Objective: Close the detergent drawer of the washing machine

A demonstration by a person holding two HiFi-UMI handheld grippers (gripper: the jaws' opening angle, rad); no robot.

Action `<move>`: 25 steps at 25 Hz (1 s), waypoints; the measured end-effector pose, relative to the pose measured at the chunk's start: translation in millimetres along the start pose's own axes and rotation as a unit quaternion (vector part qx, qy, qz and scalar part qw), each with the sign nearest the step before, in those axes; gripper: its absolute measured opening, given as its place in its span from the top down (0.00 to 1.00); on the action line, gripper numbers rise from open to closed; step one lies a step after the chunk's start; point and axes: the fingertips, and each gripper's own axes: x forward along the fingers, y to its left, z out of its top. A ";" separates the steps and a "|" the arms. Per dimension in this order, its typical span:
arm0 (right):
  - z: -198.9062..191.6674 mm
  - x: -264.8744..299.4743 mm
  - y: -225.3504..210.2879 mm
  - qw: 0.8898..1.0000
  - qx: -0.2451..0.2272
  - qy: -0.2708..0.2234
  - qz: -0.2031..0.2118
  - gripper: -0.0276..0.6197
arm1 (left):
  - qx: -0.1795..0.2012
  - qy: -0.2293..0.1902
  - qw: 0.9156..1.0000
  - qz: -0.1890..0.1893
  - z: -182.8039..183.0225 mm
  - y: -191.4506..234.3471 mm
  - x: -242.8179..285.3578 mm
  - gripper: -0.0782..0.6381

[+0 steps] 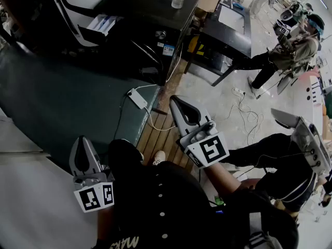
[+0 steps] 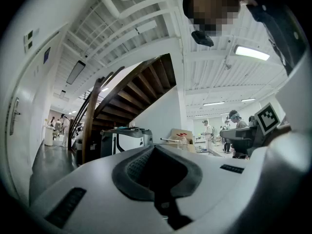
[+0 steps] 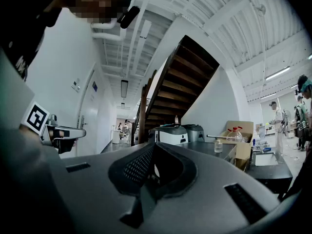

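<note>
The dark washing machine (image 1: 155,19) stands at the top of the head view, some way ahead of both grippers. Its detergent drawer (image 1: 101,23) sticks out, showing white and blue inside. My left gripper (image 1: 81,139) is held low at the left, jaws together with nothing between them. My right gripper (image 1: 175,100) is further forward at the centre, also shut and empty. The machine (image 2: 127,139) shows small and distant beyond my left gripper (image 2: 153,147) in the left gripper view. In the right gripper view the machine (image 3: 170,134) sits past my right gripper (image 3: 154,145).
A small clear bottle (image 1: 178,0) stands on the machine top. A white power strip (image 1: 137,98) and cables lie on the floor by a wooden pallet (image 1: 162,131). A dark table (image 1: 231,32) is to the right, and another person (image 1: 290,53) stands beyond it. A staircase (image 3: 180,89) rises behind.
</note>
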 end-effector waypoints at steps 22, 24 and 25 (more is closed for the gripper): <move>-0.1 34.1 16.9 0.999 0.023 -0.024 0.026 0.89 | 0.001 0.001 1.000 0.020 -1.4 33.4 10.2 0.87; 8.3 47.4 21.2 0.998 0.029 -0.042 0.027 0.67 | -0.001 0.001 1.000 0.024 -1.7 42.6 16.6 0.87; 11.2 54.5 22.0 0.998 0.031 -0.047 0.026 0.64 | -0.002 0.000 1.000 0.025 -1.7 47.2 20.5 0.87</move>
